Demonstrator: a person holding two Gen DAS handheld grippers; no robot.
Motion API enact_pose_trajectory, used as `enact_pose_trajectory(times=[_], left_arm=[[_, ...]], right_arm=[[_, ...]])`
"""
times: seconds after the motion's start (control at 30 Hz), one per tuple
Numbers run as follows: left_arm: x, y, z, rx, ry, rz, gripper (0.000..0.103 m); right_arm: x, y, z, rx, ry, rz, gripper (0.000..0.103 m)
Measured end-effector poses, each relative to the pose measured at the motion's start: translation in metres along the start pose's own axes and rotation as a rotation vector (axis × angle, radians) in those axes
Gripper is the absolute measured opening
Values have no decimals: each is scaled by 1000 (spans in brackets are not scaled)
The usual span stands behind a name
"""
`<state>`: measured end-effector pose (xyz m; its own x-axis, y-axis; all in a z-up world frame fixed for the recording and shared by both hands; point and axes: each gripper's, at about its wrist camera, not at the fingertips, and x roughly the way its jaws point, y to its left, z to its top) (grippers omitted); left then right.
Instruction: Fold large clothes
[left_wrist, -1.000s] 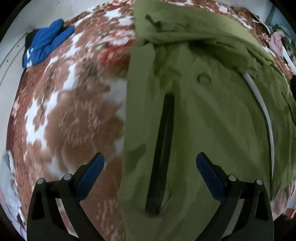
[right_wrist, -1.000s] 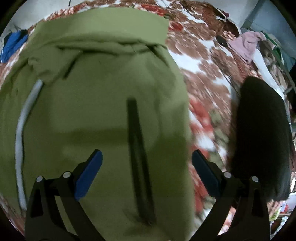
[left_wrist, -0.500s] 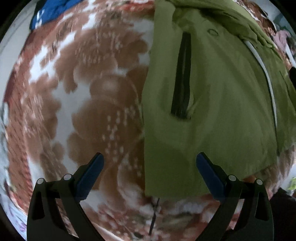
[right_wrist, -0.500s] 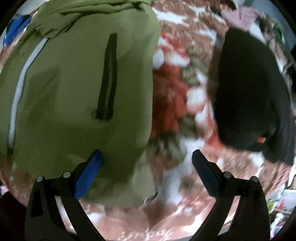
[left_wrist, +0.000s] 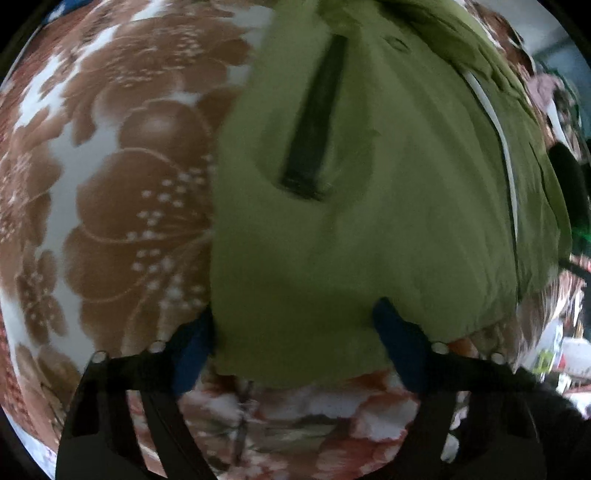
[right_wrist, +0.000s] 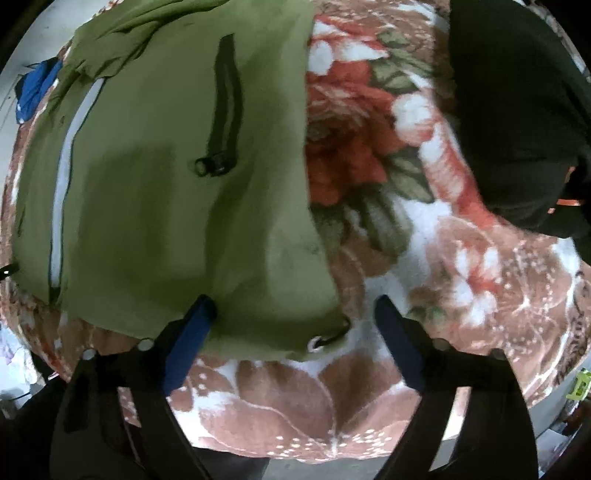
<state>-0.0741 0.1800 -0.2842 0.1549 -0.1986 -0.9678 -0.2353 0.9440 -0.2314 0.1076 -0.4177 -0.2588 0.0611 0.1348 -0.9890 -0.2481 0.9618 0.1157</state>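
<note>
An olive green jacket (left_wrist: 369, 184) with black pocket zips and a white front zip lies flat on a flowered blanket (left_wrist: 110, 184). My left gripper (left_wrist: 295, 332) is open, its blue pads straddling the jacket's bottom left corner at the hem. The jacket also shows in the right wrist view (right_wrist: 166, 184). My right gripper (right_wrist: 291, 325) is open over the jacket's bottom right corner, the left pad on the cloth, the right pad over the blanket (right_wrist: 461, 295). A drawcord loop (right_wrist: 325, 338) hangs at that corner.
A black garment (right_wrist: 517, 110) lies on the blanket right of the jacket. A blue garment (right_wrist: 33, 88) lies at the far left beyond the jacket. The blanket's front edge runs just below both grippers.
Both grippers have drawn back down the jacket from its chest to the bottom hem and lowered onto its two corners. Both stay open.
</note>
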Motion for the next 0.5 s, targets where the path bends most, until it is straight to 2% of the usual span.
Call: enact_pose_trajectory(times=[0.07,0.13,0.2,0.27,0.33,0.37,0.4,0.43,0.47,0.5], left_arm=[[1,0,-1,-3,-1,-5,80],[0,5,-2,-32,-6,-35,77],[-1,10,-1,-43,-10,-49,63],[-2,11,-2,-28,-8,-45,48],[-2,11,-1,-7,-2,-43,44],[-2,11,0,-1,-1,-49,39],[-3,10,2,8,0,-58,35],[-3,8,3,17,-1,-65,29],[-1,1,10,22,0,-73,21],[0,-1,12,25,6,-90,12]], right_arm=[[3,2,0,-10,13,8,82],[8,6,4,-17,23,23,73],[12,6,8,-19,34,55,61],[12,10,9,-44,40,58,58],[17,16,11,-76,53,52,50],[19,18,11,-90,55,45,45],[19,20,12,-95,56,44,37],[18,23,13,-112,54,46,34],[16,28,14,-131,49,44,24],[14,34,13,-151,44,48,20]])
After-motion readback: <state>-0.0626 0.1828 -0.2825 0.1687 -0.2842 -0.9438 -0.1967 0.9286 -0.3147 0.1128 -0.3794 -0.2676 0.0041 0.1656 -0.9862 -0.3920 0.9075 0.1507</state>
